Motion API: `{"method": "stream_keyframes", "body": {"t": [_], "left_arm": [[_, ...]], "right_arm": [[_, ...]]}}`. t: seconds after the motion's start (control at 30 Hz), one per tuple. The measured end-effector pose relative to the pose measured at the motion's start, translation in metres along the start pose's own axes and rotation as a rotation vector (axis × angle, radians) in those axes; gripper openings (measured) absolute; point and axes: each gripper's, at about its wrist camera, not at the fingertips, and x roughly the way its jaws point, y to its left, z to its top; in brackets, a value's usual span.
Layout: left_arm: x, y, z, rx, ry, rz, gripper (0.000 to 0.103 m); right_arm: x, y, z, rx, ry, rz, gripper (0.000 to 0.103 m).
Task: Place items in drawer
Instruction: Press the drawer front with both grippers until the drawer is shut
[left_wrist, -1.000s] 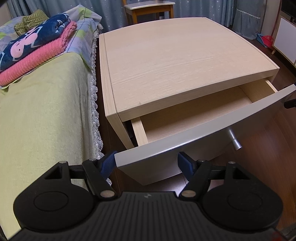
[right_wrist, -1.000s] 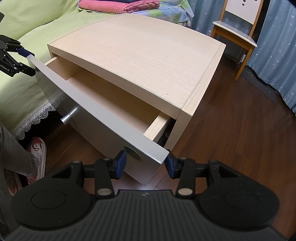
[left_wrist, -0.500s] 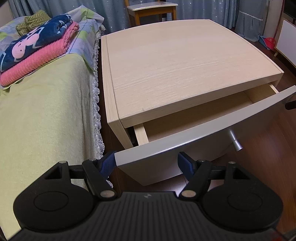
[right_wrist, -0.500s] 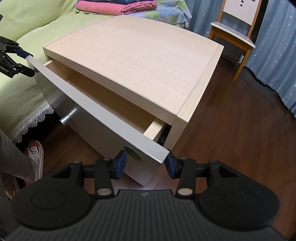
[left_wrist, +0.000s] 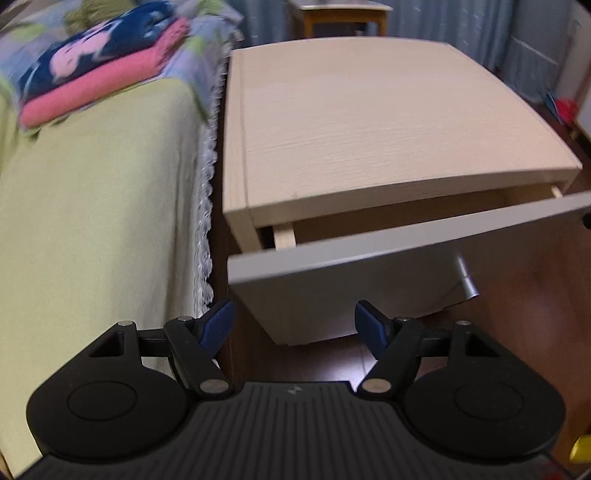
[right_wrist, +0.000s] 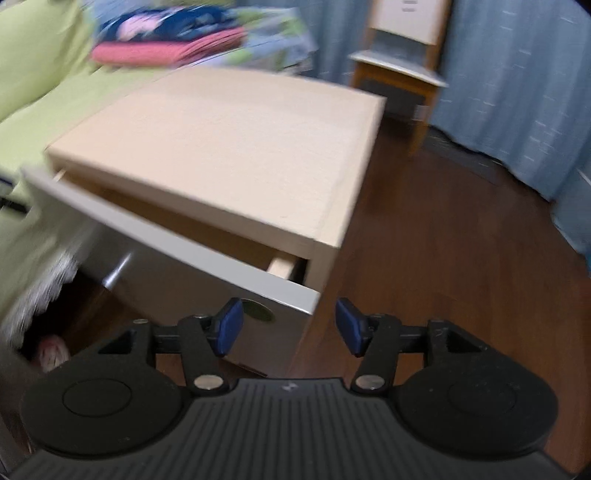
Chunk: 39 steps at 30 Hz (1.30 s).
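On the far left lies the bed (left_wrist: 92, 206) with its green cover, a lace fringe (left_wrist: 205, 206) hanging down its side and folded blankets (left_wrist: 99, 70) stacked at its far end; close beside it stands the pale wooden nightstand (left_wrist: 369, 122), whose drawer (left_wrist: 388, 254) is the task's target. Half a second ago each gripper had a corner of the grey drawer front between its fingers and a broad strip of the drawer floor showed; now only a narrow slot is open between the front panel and the cabinet, and both grippers have drawn back from the corners. The left gripper (left_wrist: 293, 325) hangs wide and empty just short of the panel's left corner, with the fringe next to its left finger. The right gripper (right_wrist: 288, 325) is likewise wide and empty, off the right corner. No item shows inside the slot, and both views are blurred by motion. Judging from this, the drawer looks to be nearly shut, so the task seems close to its end. A round metal knob (left_wrist: 467, 284) juts from the front panel and could snag a finger. Open wooden floor (right_wrist: 461, 240) lies to the right, running to a chair (right_wrist: 402, 62) and blue curtains (right_wrist: 517, 92).
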Motion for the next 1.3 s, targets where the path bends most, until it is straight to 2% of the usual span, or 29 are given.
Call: {"method": "stream_keyframes", "body": {"t": [0.13,0.23,0.3,0.43,0.63,1.07,1.3], "left_arm": [[-0.004,-0.011,-0.007,-0.093,0.059,-0.019,0.074],[0.004,-0.031,-0.006,-0.118,0.079,-0.054,0.074],[0.011,-0.045,-0.002,-0.127,0.087,-0.072,0.074],[0.023,-0.064,0.006,-0.148,0.078,-0.086,0.071],[0.034,-0.08,0.011,-0.127,0.07,-0.048,0.071],[0.05,-0.078,0.018,-0.144,0.032,-0.018,0.071],[0.055,-0.078,0.023,-0.144,0.034,-0.015,0.071]], "right_arm": [[-0.005,0.009,-0.014,0.166,0.043,0.017,0.052],[0.008,0.032,-0.022,0.179,0.08,0.04,0.048],[0.017,0.046,-0.024,0.191,0.084,0.063,0.04],[0.031,0.067,-0.02,0.177,0.077,0.087,0.038],[0.044,0.084,-0.007,0.179,0.061,0.077,0.032],[0.052,0.084,0.001,0.207,0.053,0.055,0.03],[0.056,0.08,0.006,0.241,0.061,0.056,0.024]]}}
